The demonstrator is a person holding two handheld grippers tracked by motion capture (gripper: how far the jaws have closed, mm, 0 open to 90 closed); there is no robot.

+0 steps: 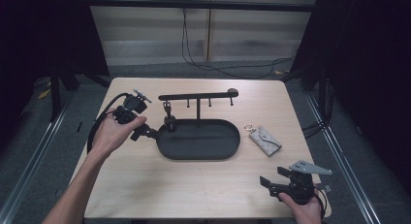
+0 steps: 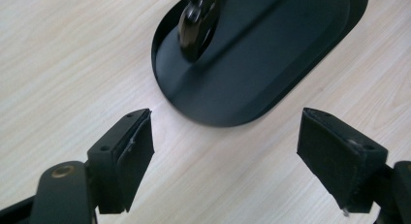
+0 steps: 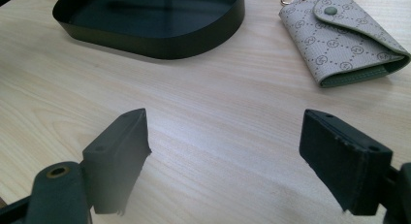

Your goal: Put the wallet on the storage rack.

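A black oval tray (image 1: 228, 149) sits mid-table with a T-shaped hook rail (image 1: 198, 96) rising from it. A dark fob (image 1: 169, 120) hangs from the rail's leftmost hook over the tray's left end. My left gripper (image 1: 151, 133) is open just off that end, and the left gripper view shows the tray rim (image 2: 213, 118) between and beyond the jaws, with the fob (image 2: 195, 25) farther in. A beige patterned key pouch (image 1: 265, 140) with a ring lies right of the tray. My right gripper (image 1: 267, 186) stands open and empty near the front right corner, the pouch (image 3: 344, 35) ahead to its right.
The light wooden table (image 1: 194, 185) has bare room in front of the tray and along its left side. Its front edge is close behind the right gripper. Three other hooks (image 1: 209, 103) on the rail hang empty. Cables run across the floor behind the table.
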